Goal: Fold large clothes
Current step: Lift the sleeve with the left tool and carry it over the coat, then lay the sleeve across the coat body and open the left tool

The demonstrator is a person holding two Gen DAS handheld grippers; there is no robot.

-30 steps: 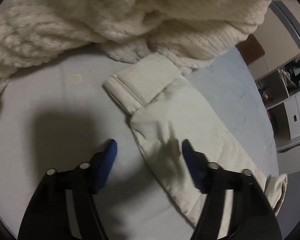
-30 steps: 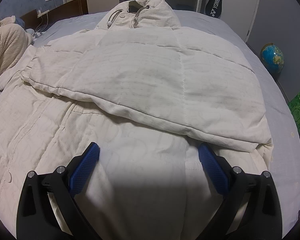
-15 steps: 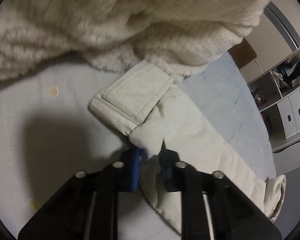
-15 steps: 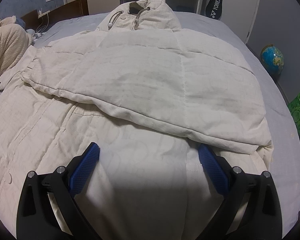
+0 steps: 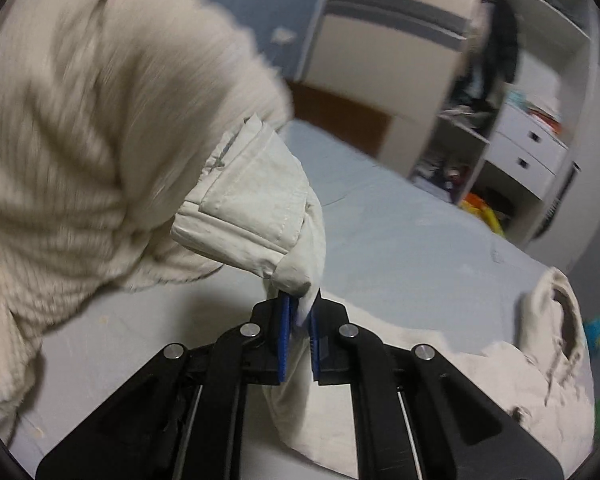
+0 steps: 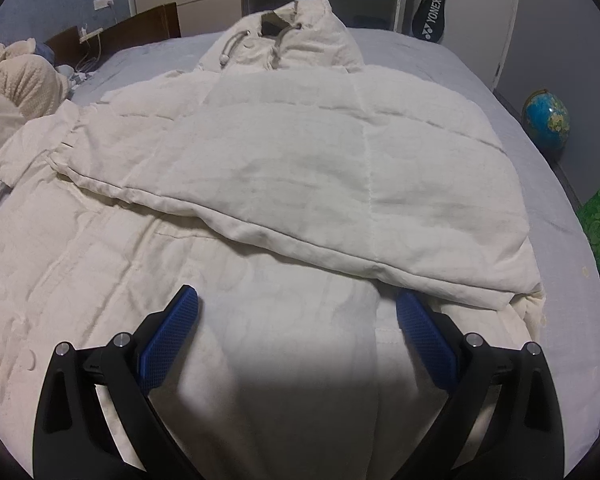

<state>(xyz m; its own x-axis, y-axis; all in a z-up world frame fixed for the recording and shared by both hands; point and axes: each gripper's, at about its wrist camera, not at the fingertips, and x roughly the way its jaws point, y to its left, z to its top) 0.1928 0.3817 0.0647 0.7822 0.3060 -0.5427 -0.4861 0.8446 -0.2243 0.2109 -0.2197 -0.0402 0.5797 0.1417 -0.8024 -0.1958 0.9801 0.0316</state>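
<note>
**Jacket sleeve pinched and lifted off the bed**

Jacket sleeve is now clamped between the blue pads of the left gripper, whose jaws have closed almost fully onto a thin fold of fabric just behind the cuff. A second ago those jaws stood wide apart over the sleeve as it lay flat on the grey-blue bed; half a second ago they were pinching it there. Now the cuff end hangs in the air in front of the fluffy cream blanket, and the view has swung up to take in the shelves across the room. That means the grasp has held, and the sleeve looks ready to be carried over onto the body of the garment.

The right gripper has not shifted: its jaws are spread wide and empty, low over the lower front of the cream padded jacket, though contact cannot be told. The jacket lies spread on the bed with its hood at the far end and one side already folded across the front. A globe stands on the floor to the right.
</note>
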